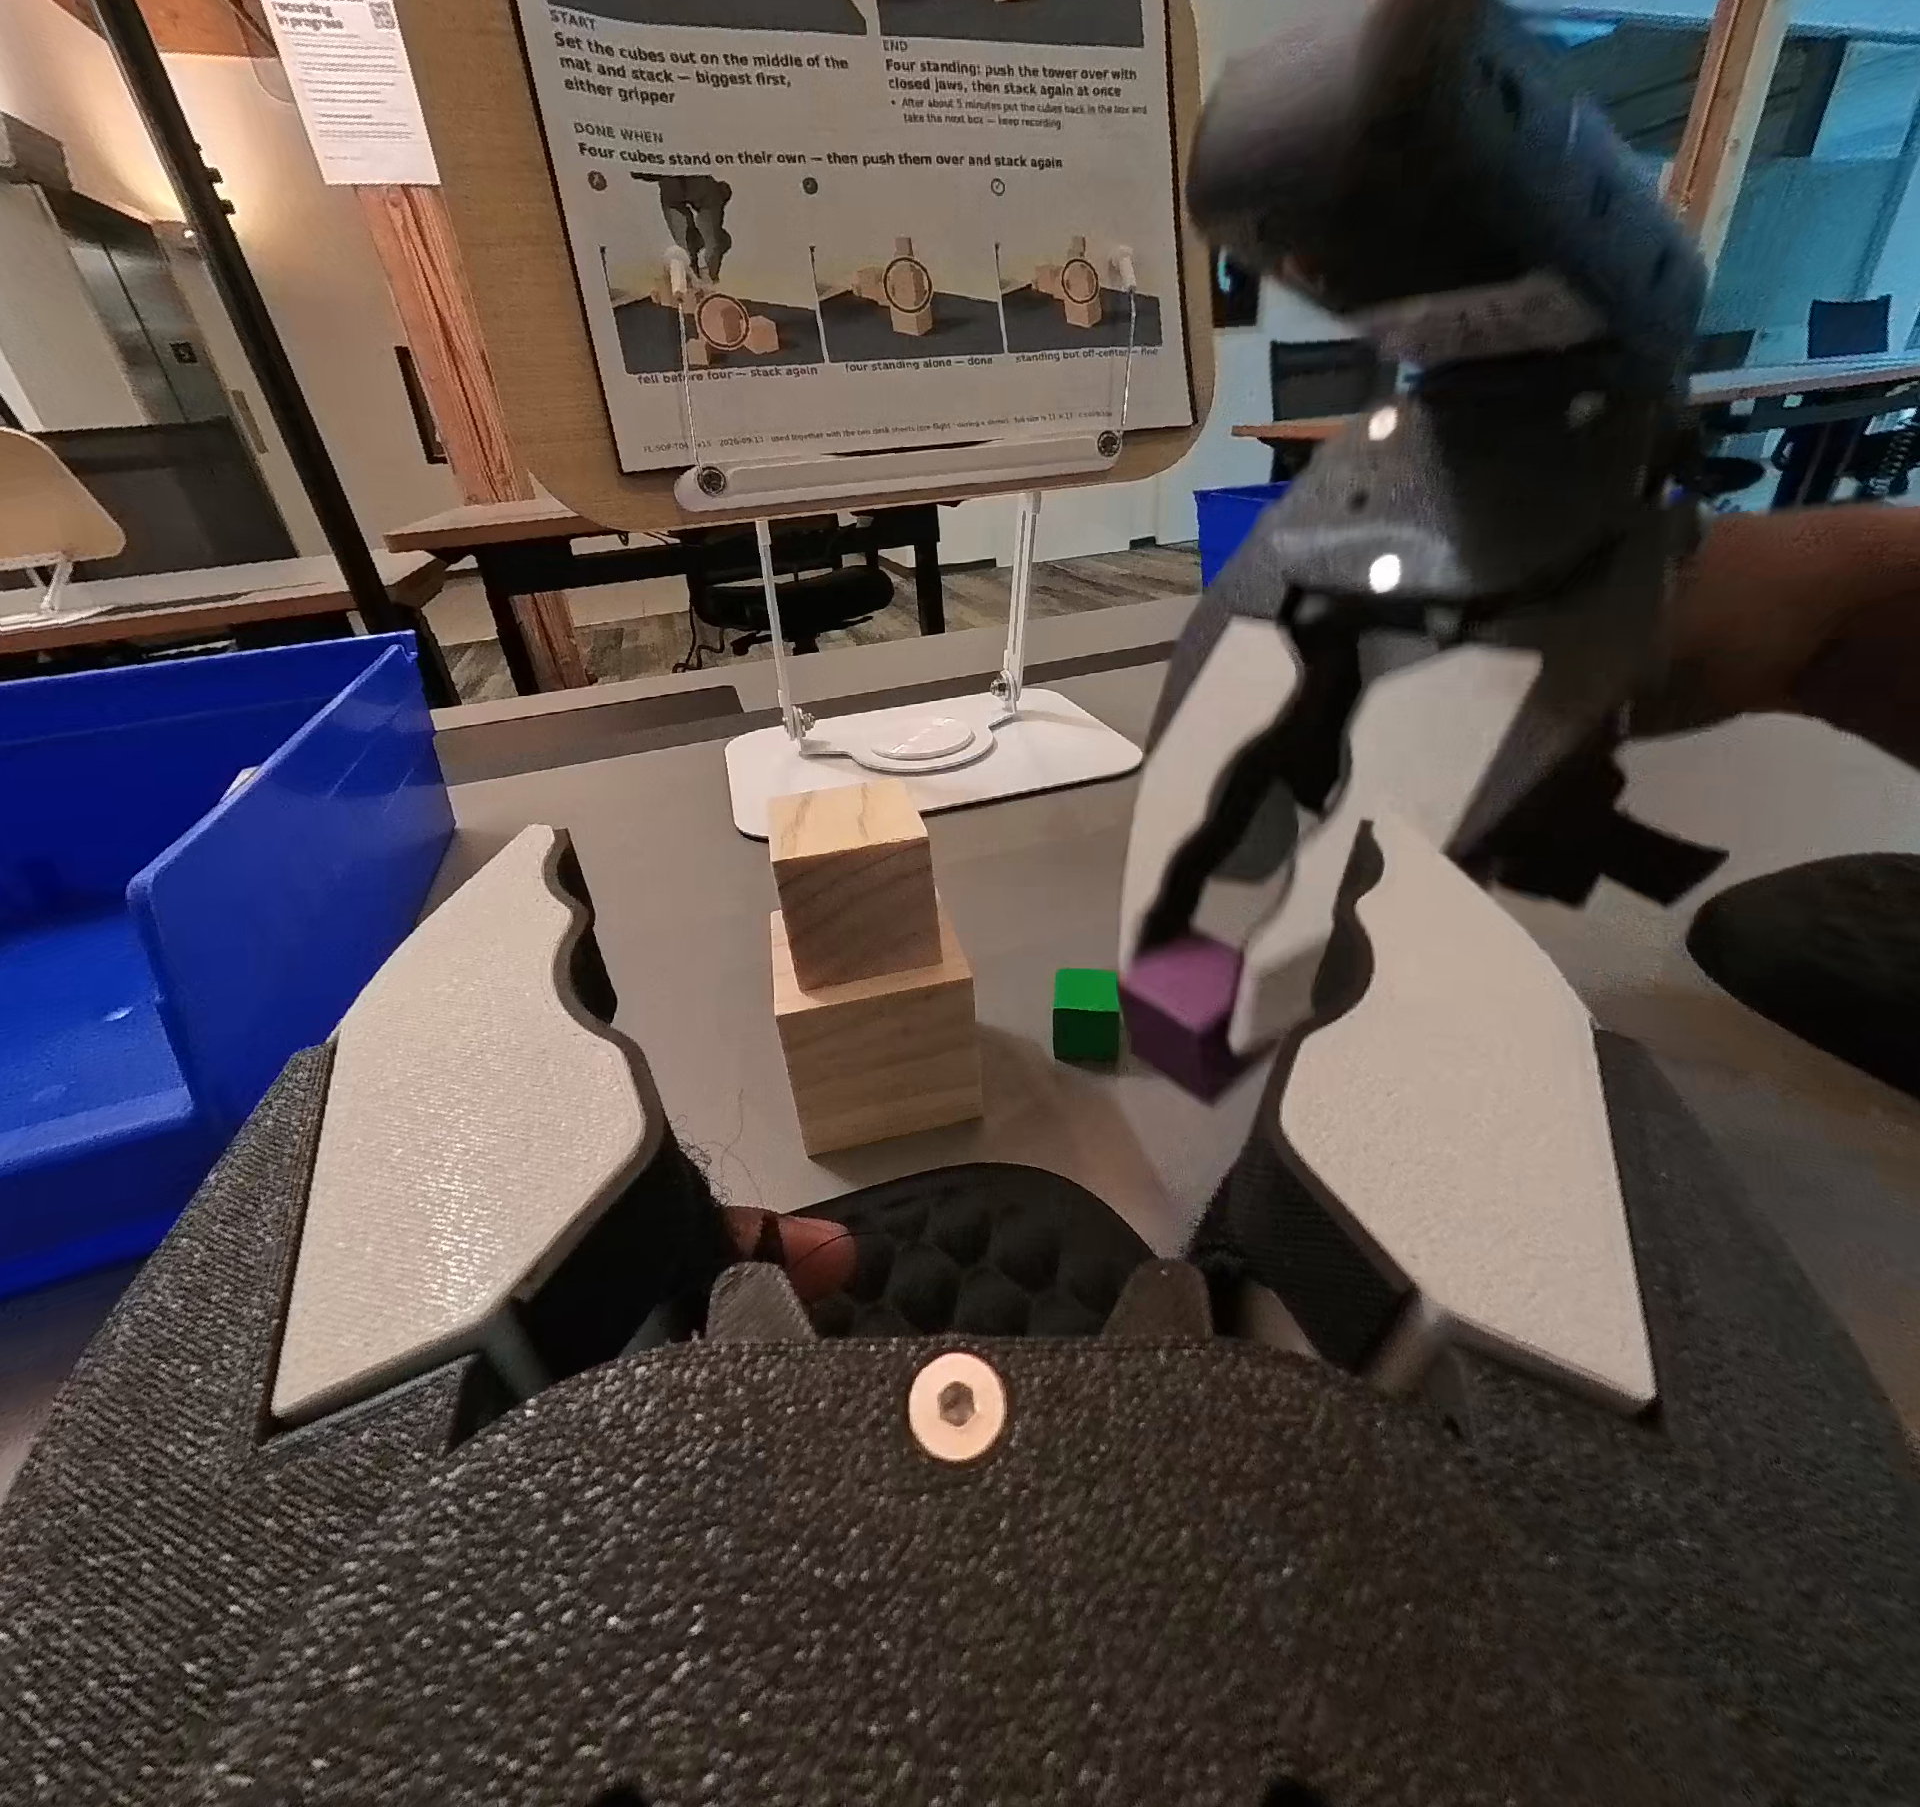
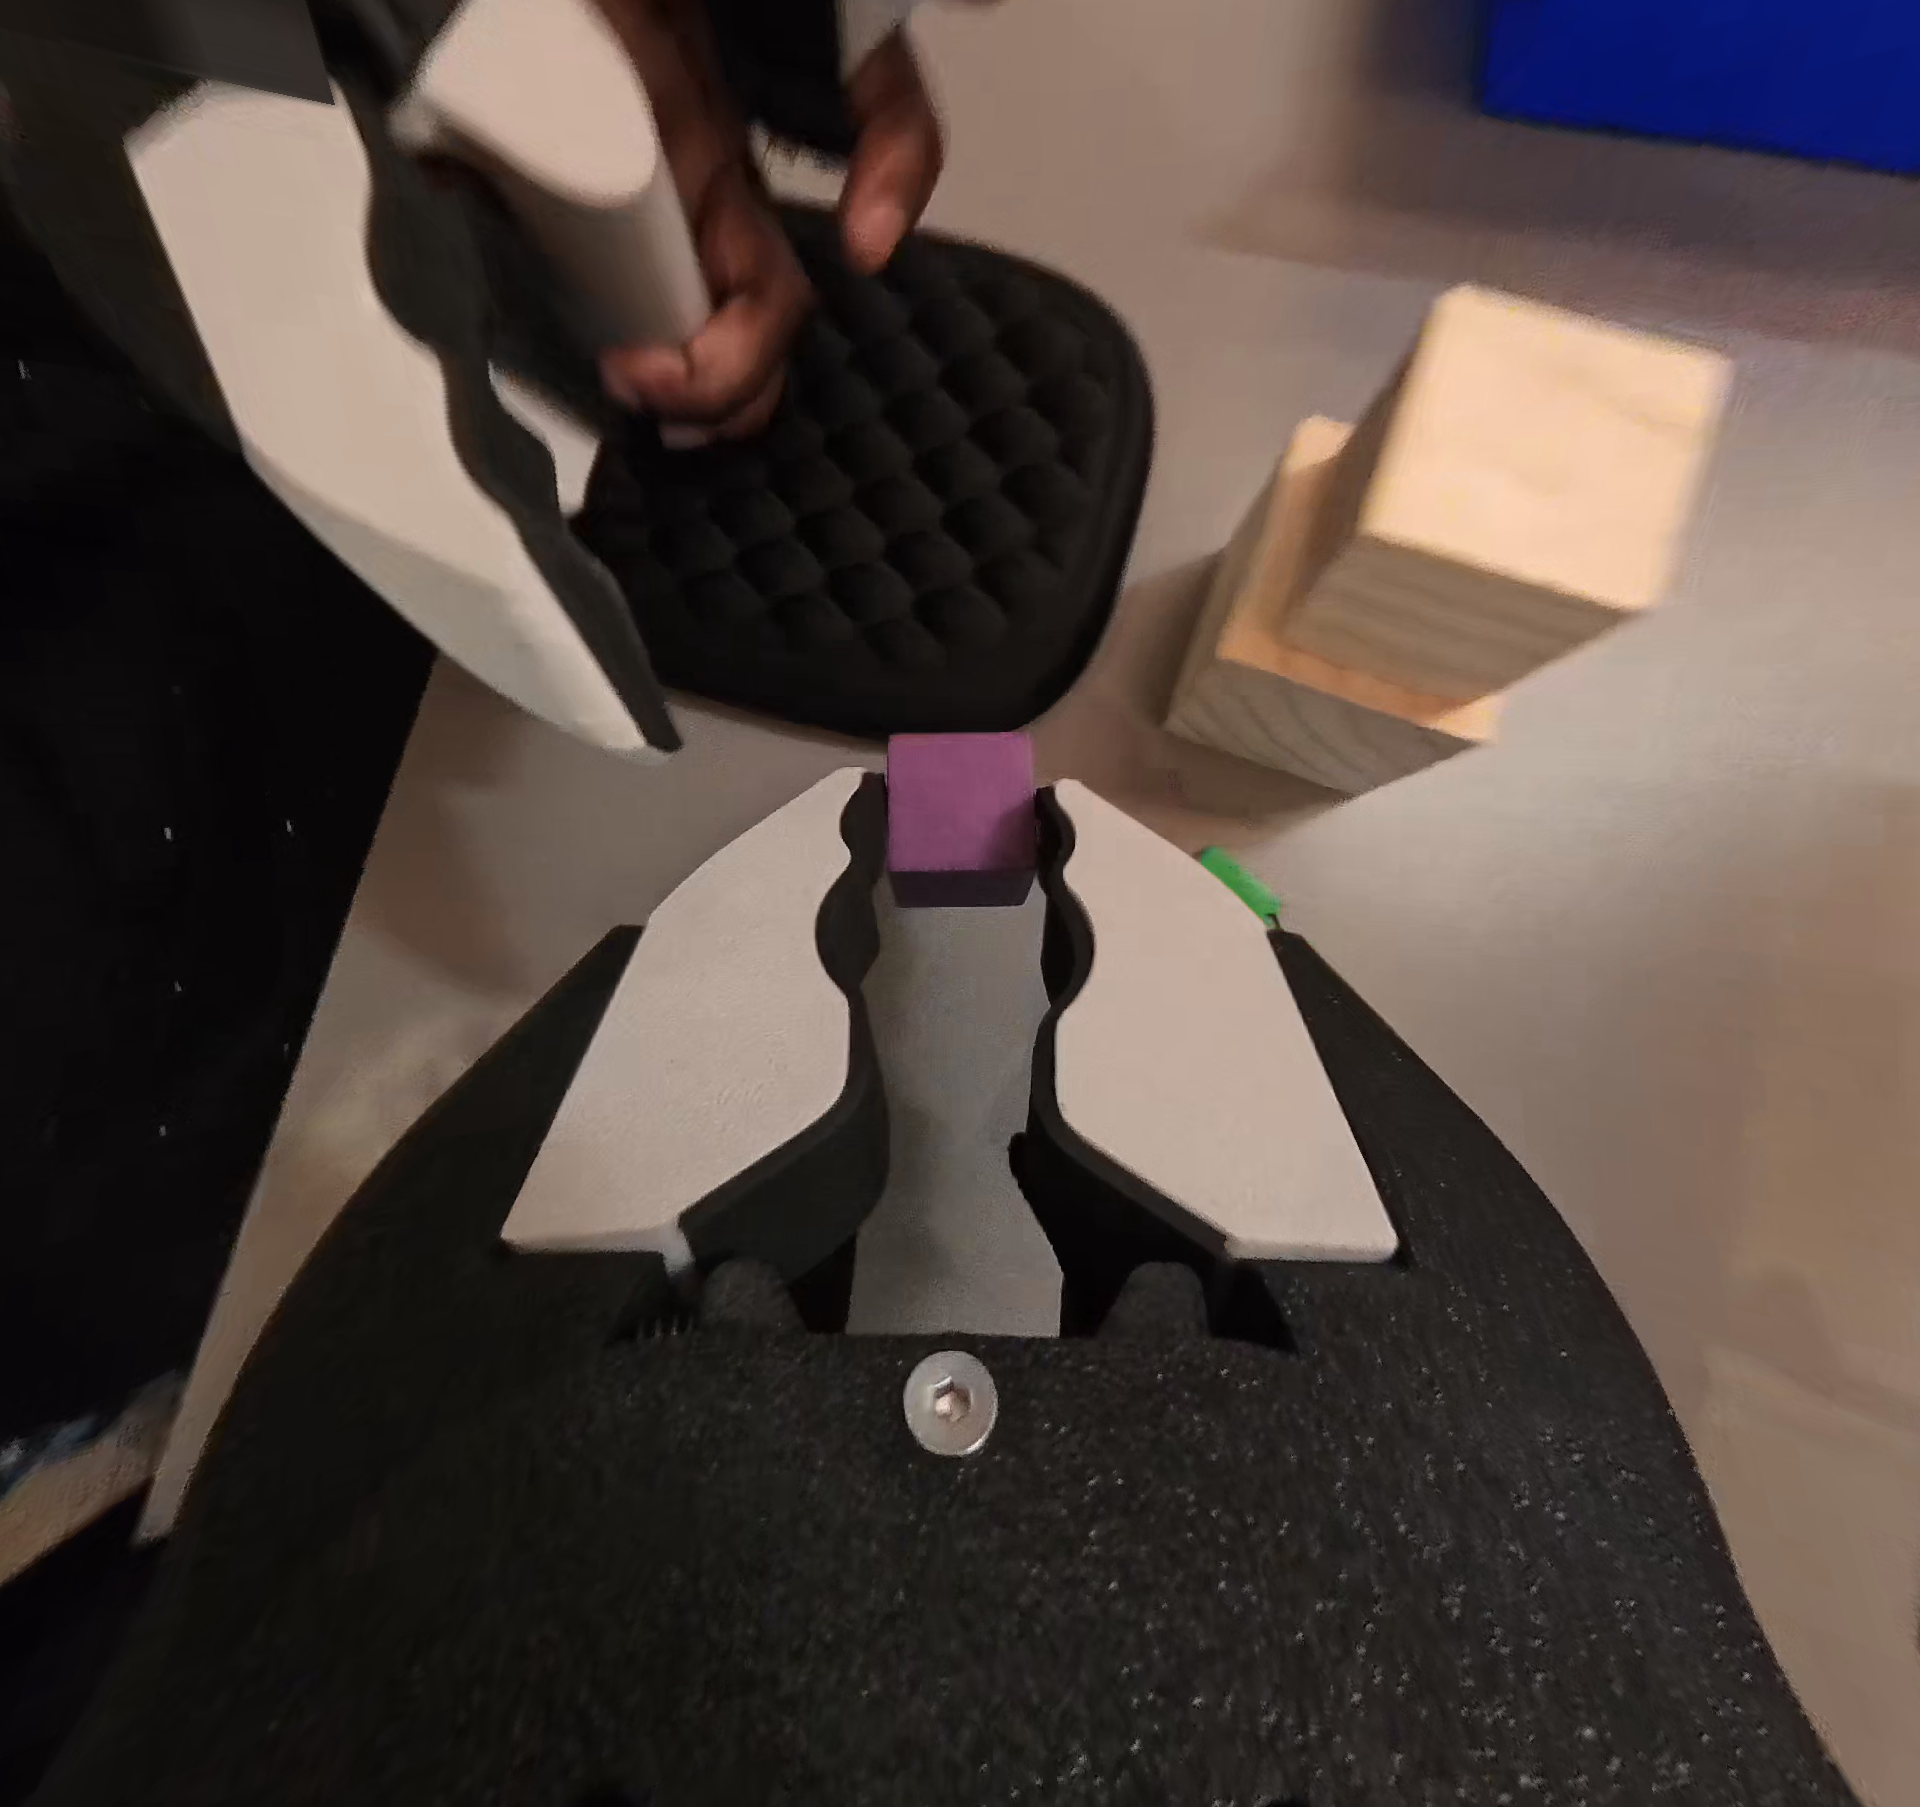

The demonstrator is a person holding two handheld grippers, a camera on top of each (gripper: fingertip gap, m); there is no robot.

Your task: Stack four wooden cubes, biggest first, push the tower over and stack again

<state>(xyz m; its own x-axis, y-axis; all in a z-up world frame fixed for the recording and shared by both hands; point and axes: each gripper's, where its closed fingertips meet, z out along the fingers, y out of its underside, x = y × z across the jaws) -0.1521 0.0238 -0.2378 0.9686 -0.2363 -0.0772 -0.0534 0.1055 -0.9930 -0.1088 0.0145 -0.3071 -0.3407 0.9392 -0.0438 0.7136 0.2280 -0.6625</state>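
The right gripper (image 2: 961, 801) is closed on a small purple cube (image 2: 961, 812), its two fingertips pressing the cube's opposite sides. In the left wrist view the cube (image 1: 1184, 1014) sits tilted and low over the desk (image 1: 623, 822), just beside a small green cube (image 1: 1087, 1014) that rests on the desk.

The left gripper (image 1: 966, 936) is spread wide with nothing between its fingers; it points at a stack of two wooden blocks, a smaller block (image 1: 850, 884) sitting slightly off-centre on a larger one (image 1: 883, 1061).

A black dimpled pad (image 2: 883, 510) lies near the desk's edge, close to the purple cube. Behind the stack stands a white stand (image 1: 925, 760) carrying a printed sheet (image 1: 852, 168). A blue bin (image 1: 208, 926) sits to the left.
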